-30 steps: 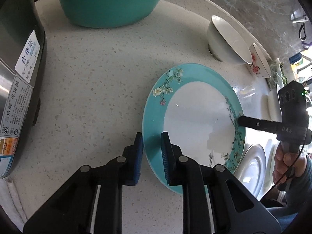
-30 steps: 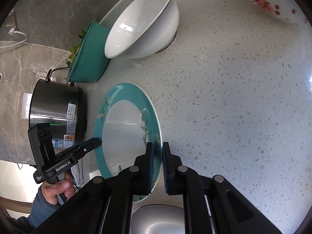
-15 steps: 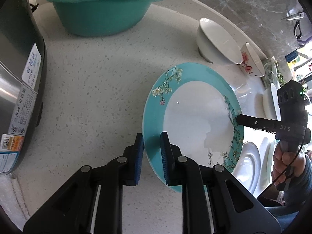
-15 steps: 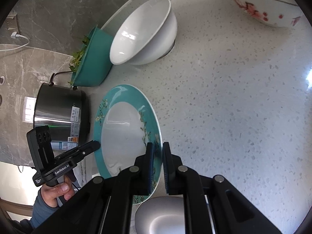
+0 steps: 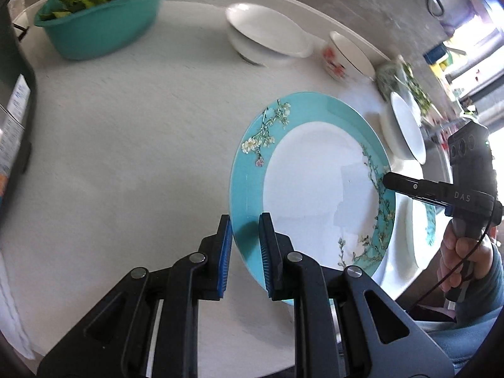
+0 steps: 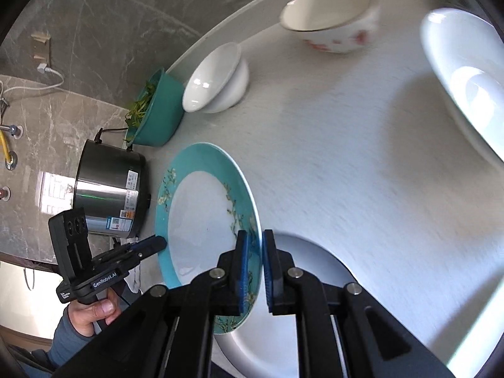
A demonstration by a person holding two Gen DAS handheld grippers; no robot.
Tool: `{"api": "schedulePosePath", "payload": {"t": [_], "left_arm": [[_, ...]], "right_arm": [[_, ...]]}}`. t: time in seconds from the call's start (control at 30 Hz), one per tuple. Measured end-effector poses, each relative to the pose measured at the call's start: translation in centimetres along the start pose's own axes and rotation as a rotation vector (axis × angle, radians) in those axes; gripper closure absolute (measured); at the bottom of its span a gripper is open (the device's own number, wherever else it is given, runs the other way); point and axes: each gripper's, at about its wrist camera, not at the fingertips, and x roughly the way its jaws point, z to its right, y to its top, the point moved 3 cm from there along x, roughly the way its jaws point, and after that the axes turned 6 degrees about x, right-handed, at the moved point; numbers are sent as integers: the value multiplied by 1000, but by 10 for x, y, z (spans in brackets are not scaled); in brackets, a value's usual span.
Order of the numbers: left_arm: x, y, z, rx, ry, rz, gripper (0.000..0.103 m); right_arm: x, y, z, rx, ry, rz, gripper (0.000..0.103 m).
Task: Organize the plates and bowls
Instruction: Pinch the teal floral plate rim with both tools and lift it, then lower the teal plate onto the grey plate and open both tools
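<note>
Teal-rimmed floral plate (image 5: 318, 186) carried clear of speckled counter (image 5: 132, 145), pinched at opposite rim edges: left gripper (image 5: 245, 252) at 7 o'clock, right gripper (image 6: 254, 267) at 3 o'clock, jaws clamped on rim. Keep both hands level, same pace; lower onto white plate (image 6: 302, 324) underneath, centred, then release.

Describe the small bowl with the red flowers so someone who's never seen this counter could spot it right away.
Start at the pale speckled countertop and follow its curved back edge along the grey marble wall. Past the teal basin of greens and the plain white bowl sits the floral bowl, upright. It alone has red blossoms outside and a thin dark rim line.
</note>
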Motion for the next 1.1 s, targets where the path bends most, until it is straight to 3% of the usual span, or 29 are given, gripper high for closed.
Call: {"api": "schedulePosePath", "payload": {"t": [0.23,0.47,0.8,1.1], "left_arm": [[11,-35,42,37,7,-35,88],[28,-68,60,35,11,-72,88],[44,-71,79,62,36,-79,87],[44,-68,82,77,85,-74,86]], "right_arm": [[-17,-34,36,41,-19,7,92],[-21,-61,59,51,-41,-4,91],[-25,-75,69,13,-97,13,91],[-16,-83,41,-188,-288,36,85]]}}
